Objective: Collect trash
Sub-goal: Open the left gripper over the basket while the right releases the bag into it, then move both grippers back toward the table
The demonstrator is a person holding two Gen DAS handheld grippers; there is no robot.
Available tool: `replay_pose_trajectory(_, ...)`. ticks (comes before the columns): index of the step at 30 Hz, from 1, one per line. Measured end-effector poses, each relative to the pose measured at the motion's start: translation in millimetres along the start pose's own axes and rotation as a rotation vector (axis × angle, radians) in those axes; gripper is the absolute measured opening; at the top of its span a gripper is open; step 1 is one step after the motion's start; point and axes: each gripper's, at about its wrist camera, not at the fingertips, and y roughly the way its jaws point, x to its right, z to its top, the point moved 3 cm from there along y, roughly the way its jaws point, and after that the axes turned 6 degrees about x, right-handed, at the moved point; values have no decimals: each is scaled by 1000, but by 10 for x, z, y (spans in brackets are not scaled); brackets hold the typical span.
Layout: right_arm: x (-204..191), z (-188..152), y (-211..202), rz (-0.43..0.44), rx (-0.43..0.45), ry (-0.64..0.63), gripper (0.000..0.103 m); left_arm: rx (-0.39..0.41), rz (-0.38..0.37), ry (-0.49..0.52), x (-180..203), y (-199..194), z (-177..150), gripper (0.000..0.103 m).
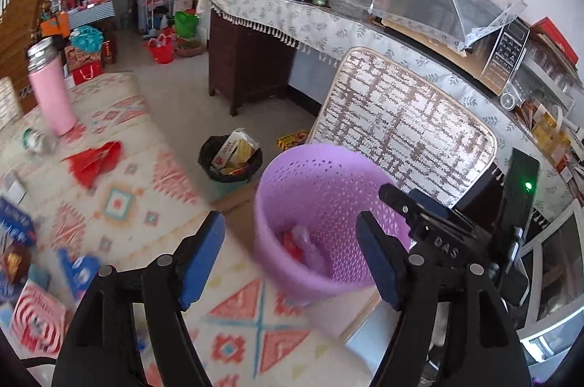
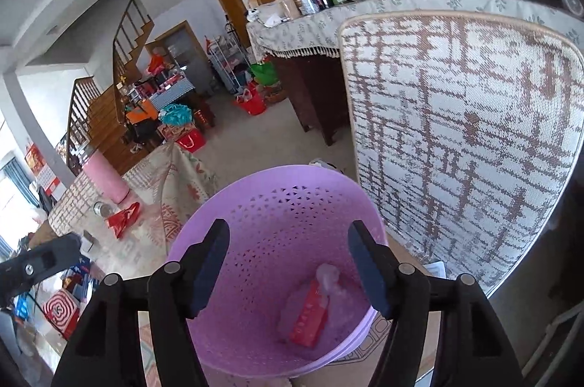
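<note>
1. Near the right edge of the table covered in a cream cloth with a red and teal pattern stands the round lilac plastic waste basket with a perforated wall, just in front of a chair back woven in white and brown.
2. Inside the basket lie a flat red packet and some crumpled clear plastic wrap, the wrap resting against the far end of the packet.
3. Over the table's near part, the left gripper has its blue-padded fingers spread wide and nothing between them; the basket stands just beyond them.
4. Directly above the basket's mouth, the right gripper also has its fingers wide apart and empty.
5. On the far left of the table stands an upright pink flask with a steel cap; beside it lie a small clear bottle on its side and a crumpled red paper wrapper.
6. On the floor beyond the table sits a bin lined with a black bag, holding cardboard packaging.
</note>
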Motion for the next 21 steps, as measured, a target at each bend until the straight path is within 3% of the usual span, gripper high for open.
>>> replay_pose_trajectory(6, -388, -111, -133, 76, -20, -54, 75, 42, 71, -22, -409, -657, -296, 73)
replay_pose_trajectory(13, -1025, -358, -227, 179, -84, -145, 77, 94, 308, -55, -1300, -1431, -709, 77)
replay_pose_trajectory(18, -1484, -622, -156, 258, -169, -206, 77, 57, 421, -36, -1844, -1557, -937, 77)
replay_pose_trajectory(21, -1806, -829, -82, 306, -238, -248, 77, 11, 409, -7, -2035, -1457, -1039, 77)
